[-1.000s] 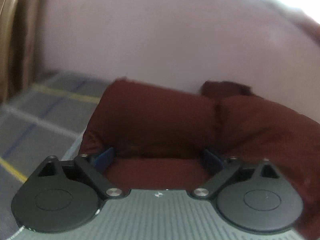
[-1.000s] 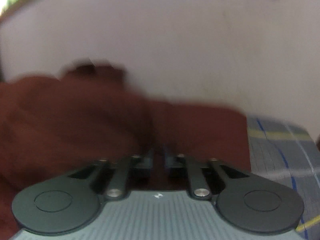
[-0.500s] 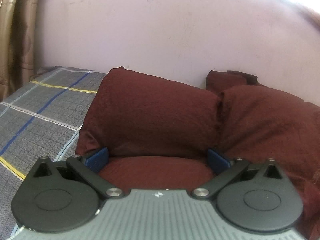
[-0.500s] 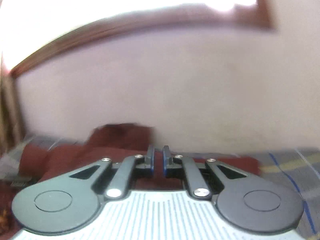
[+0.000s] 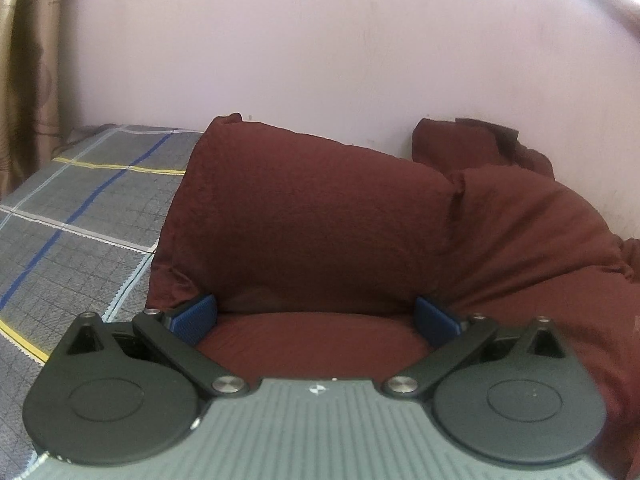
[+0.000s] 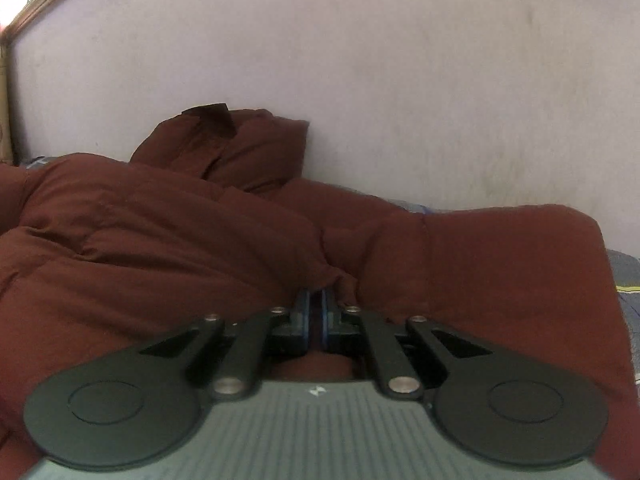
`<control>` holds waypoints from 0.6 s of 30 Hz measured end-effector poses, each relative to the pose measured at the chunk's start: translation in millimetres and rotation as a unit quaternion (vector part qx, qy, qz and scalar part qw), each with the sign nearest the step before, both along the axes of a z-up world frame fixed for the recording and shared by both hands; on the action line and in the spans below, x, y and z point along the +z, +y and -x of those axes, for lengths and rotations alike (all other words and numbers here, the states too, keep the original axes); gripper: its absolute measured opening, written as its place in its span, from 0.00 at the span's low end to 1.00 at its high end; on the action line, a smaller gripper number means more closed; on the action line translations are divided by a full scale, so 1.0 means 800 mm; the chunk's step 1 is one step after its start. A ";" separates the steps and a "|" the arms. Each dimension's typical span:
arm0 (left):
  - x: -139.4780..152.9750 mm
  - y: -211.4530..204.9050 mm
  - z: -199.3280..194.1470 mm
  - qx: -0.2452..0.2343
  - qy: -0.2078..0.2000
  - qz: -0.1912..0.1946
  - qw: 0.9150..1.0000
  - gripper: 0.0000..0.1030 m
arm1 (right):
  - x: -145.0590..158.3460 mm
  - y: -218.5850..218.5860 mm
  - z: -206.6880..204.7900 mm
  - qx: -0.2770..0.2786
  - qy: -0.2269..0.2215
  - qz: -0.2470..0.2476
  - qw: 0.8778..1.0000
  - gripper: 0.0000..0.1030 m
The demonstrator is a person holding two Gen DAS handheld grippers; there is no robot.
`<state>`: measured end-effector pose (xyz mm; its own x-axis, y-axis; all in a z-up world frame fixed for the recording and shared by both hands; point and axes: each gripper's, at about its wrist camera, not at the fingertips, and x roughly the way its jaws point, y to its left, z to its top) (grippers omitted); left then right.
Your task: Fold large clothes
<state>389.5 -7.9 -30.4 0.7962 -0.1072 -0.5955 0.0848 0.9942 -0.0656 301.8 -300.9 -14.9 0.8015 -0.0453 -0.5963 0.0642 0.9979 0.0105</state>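
Right gripper [image 6: 315, 312]: jaws drawn together, blue pads nearly meeting, a thin pinch of dark red cloth showing between them. It is clamped on a fold of the maroon jacket [image 6: 168, 248], close in front of the gripper body.

Left gripper [image 5: 316, 316]: jaws spread wide, blue pads [image 5: 194, 316] far apart. A rounded bulge of the same jacket [image 5: 312, 224] sits between the pads; the fabric lies against their tips, but the jaws are not pinching it. Released.

Jacket: padded, quilted, dark red. It lies spread on the bed, directly under and ahead of both grippers. In the left wrist view a puffy panel stands up just beyond the pads, with a seam to its right. In the right wrist view the body runs left and right in soft ridges.

Further back: the collar or hood end [image 6: 224, 148] is bunched against the wall [image 6: 400, 80].

Bedsheet [image 5: 76, 208]: grey checked, with blue and yellow lines, bare to the left of the jacket.

Far left: a tan curtain [image 5: 28, 60] hangs beside the pale pink wall.
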 end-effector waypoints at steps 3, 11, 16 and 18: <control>-0.001 -0.003 -0.002 0.000 0.002 -0.007 1.000 1.00 | -0.004 0.017 0.008 -0.001 -0.003 0.046 0.999 0.03; -0.002 -0.003 -0.001 0.006 -0.001 -0.010 1.000 1.00 | -0.004 0.013 0.004 -0.002 -0.005 0.042 0.999 0.03; 0.030 0.011 0.044 -0.023 -0.014 -0.016 1.000 0.98 | 0.061 -0.011 0.075 -0.048 -0.040 -0.047 0.997 0.14; 0.050 0.035 0.088 -0.035 -0.021 0.010 0.999 0.99 | 0.099 -0.024 0.146 -0.047 -0.080 -0.091 0.992 0.39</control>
<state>319.3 20.2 9.9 0.8105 -0.1747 -0.5591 0.1567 0.9844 -0.0804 185.4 -319.7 64.5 0.8838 -0.0286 -0.4670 0.1408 0.9681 0.2071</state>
